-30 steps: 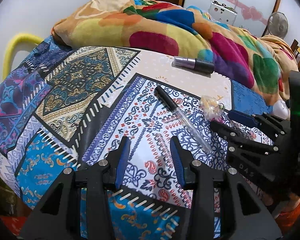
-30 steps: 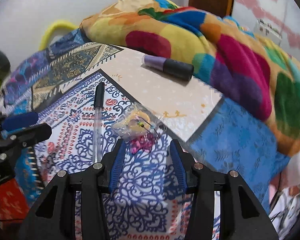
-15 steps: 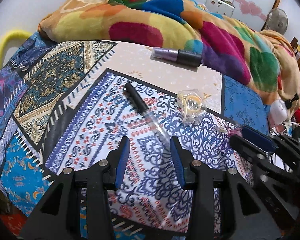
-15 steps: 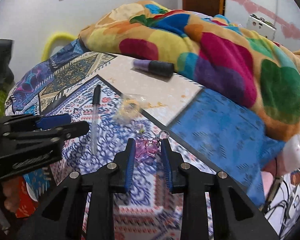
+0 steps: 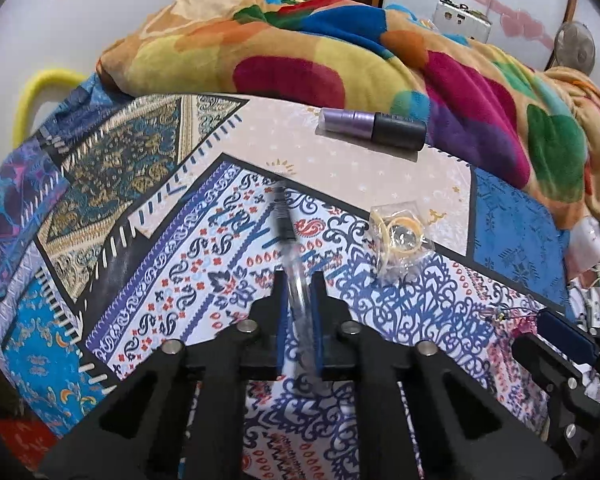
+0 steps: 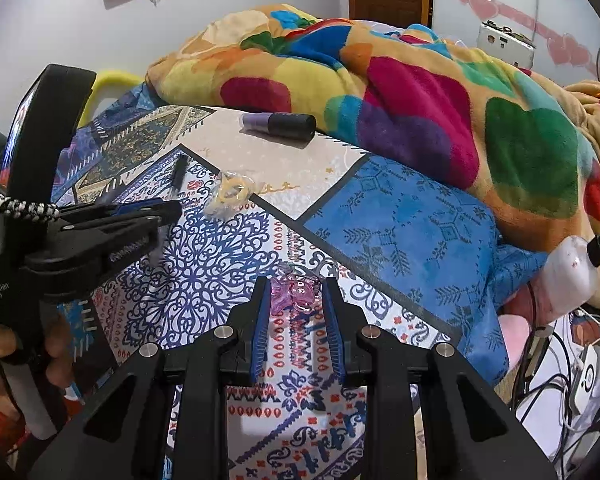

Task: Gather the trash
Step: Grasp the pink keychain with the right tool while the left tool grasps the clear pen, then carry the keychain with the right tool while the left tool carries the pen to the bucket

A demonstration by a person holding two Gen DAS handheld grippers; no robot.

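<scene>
A pen [image 5: 281, 216] with a clear barrel and black cap lies on the patterned bed sheet [image 5: 172, 264]. My left gripper [image 5: 299, 280] is shut on its barrel, and the cap end points away from me. My right gripper [image 6: 296, 284] is shut on a small pink see-through keychain charm [image 6: 294, 296], pinched between its blue pads just above the sheet. From the right wrist view the left gripper [image 6: 168, 210] reaches in from the left over the pen [image 6: 179, 172]. The right gripper's fingers [image 5: 560, 336] show at the lower right of the left wrist view.
A clear plastic bag of yellow rubber bands [image 5: 398, 236] lies right of the pen. A purple bottle with a black cap [image 5: 372, 128] rests against the heaped colourful blanket [image 5: 300, 52] behind. Cables and a charger [image 6: 560, 380] hang off the bed's right edge.
The left gripper moved up over the pen and shut on its barrel. The right gripper shut on the pink charm and drew back from the bag of rubber bands.
</scene>
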